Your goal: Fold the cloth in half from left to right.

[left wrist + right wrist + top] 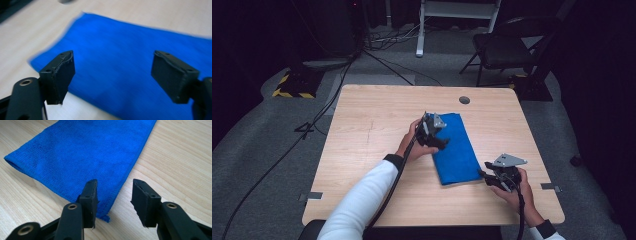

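A blue cloth point(456, 148) lies folded into a long strip on the wooden table point(372, 130), running from the middle toward the near right. My left gripper point(439, 141) hovers over the cloth's left edge, jaws wide open with nothing between them. From the left gripper view the blue cloth point(125, 57) spreads beneath the open left gripper point(112, 75). My right gripper point(484, 175) sits at the cloth's near right corner. There the right gripper point(113, 202) is open, its jaws on either side of the cloth's point(82, 155) corner edge.
A round grommet hole point(464, 100) sits near the table's far edge. A folding chair point(507, 45) and cables point(377, 60) are on the floor beyond the table. Bare wood spreads across the table's left half.
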A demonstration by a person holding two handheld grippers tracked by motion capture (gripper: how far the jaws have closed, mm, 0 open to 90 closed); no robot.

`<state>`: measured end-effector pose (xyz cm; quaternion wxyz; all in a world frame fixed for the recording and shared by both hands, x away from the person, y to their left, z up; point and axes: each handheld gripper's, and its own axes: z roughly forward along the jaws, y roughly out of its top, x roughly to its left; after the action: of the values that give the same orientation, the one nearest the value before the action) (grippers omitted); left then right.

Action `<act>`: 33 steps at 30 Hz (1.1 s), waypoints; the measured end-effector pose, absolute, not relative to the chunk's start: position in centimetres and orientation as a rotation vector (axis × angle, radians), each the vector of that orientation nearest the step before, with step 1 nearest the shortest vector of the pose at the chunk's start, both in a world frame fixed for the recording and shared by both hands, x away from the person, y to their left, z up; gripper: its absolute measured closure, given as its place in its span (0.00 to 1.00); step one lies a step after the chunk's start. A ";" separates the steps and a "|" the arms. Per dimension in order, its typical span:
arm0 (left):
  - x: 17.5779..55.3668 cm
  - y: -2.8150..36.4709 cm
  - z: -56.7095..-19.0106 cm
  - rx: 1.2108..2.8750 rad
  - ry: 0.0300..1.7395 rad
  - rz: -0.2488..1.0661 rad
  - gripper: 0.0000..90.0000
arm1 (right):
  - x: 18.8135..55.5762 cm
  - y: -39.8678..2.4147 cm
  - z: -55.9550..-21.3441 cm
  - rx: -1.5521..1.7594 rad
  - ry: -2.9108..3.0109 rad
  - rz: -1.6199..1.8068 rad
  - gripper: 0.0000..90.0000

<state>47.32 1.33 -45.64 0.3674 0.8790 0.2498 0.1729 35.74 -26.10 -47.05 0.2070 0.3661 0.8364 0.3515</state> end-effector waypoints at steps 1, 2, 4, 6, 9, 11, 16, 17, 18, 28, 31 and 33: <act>46.3 1.4 -45.9 2.269 0.616 0.431 0.20 | 35.8 -26.2 -47.1 1.020 2.330 0.978 0.62; 45.4 1.5 -46.2 2.282 0.595 0.408 0.20 | 35.8 -26.2 -47.1 1.024 2.329 0.978 0.62; 43.5 1.7 -46.7 2.305 0.570 0.371 0.19 | 36.0 -26.3 -47.1 1.022 2.337 0.979 0.62; 42.2 1.8 -47.0 2.311 0.553 0.336 0.18 | 36.1 -26.4 -47.3 1.016 2.348 0.969 0.61; 40.4 2.0 -47.8 2.320 0.528 0.288 0.18 | 36.4 -26.5 -47.6 1.012 2.361 0.943 0.62; 39.5 1.9 -48.3 2.326 0.525 0.237 0.18 | 36.7 -26.6 -47.9 1.017 2.373 0.940 0.62; 37.7 1.5 -49.1 2.334 0.481 0.230 0.18 | 37.2 -26.5 -48.6 1.013 2.404 0.913 0.66; 37.4 1.4 -49.2 2.335 0.477 0.219 0.19 | 37.2 -26.5 -48.7 1.003 2.417 0.915 0.68; 37.3 1.3 -49.4 2.341 0.465 0.217 0.22 | 37.3 -26.4 -48.8 1.001 2.428 0.919 0.68; 37.4 1.8 -49.6 2.341 0.428 0.224 0.78 | 37.3 -26.2 -49.0 0.972 2.461 0.938 0.76; 37.4 2.1 -49.5 2.349 0.414 0.225 0.84 | 37.2 -25.9 -49.0 0.951 2.479 0.942 0.77; 37.4 2.3 -49.5 2.355 0.410 0.222 0.85 | 37.0 -25.6 -48.9 0.934 2.486 0.934 0.77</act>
<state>37.36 2.29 -49.48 0.3620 0.9145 0.1591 0.0860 36.99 -25.61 -48.93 0.1626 0.3275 0.8713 0.3273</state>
